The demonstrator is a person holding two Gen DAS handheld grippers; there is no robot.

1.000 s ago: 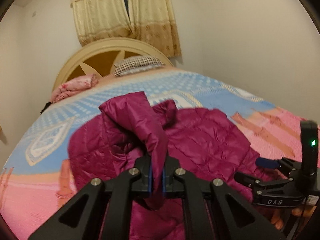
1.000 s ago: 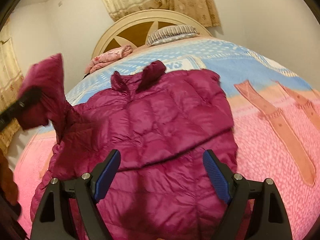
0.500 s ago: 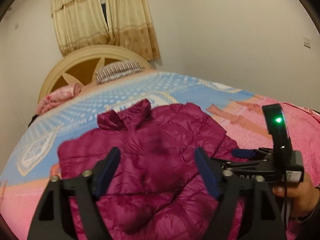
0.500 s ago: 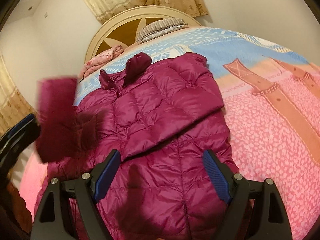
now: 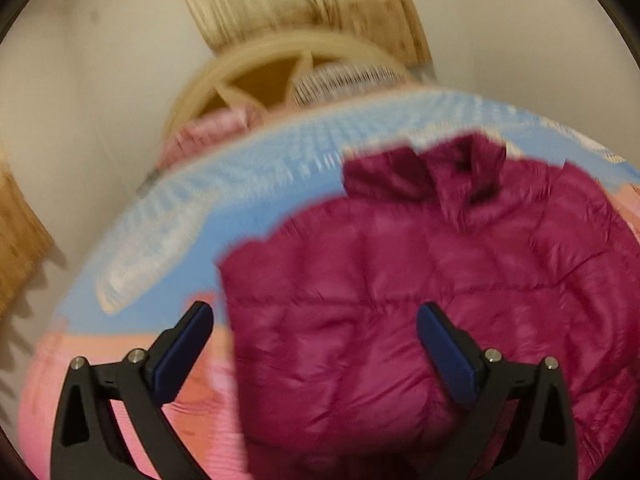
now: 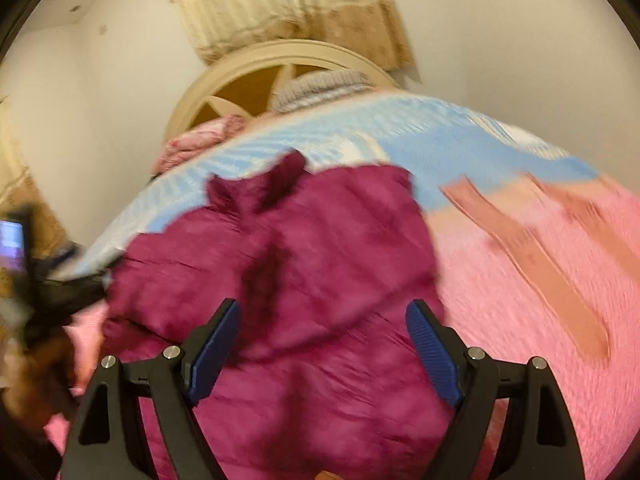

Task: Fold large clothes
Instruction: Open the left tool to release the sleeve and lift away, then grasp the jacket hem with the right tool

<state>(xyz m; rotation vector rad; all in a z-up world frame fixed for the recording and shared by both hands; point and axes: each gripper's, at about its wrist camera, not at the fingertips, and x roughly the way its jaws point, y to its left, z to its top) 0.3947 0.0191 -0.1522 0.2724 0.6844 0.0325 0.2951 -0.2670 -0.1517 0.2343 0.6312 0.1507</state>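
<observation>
Where left tongs (image 5: 314, 354) earlier pinched jacket (image 5: 420, 300) sleeve, opening jaws, empty.

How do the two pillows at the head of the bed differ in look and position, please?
The striped pillow is pale grey-white with fine lines; the pink pillow has a mottled pink pattern. The striped one sits centrally against the headboard; the pink one lies lower, toward the left edge. Both rest at the bed's head.
</observation>
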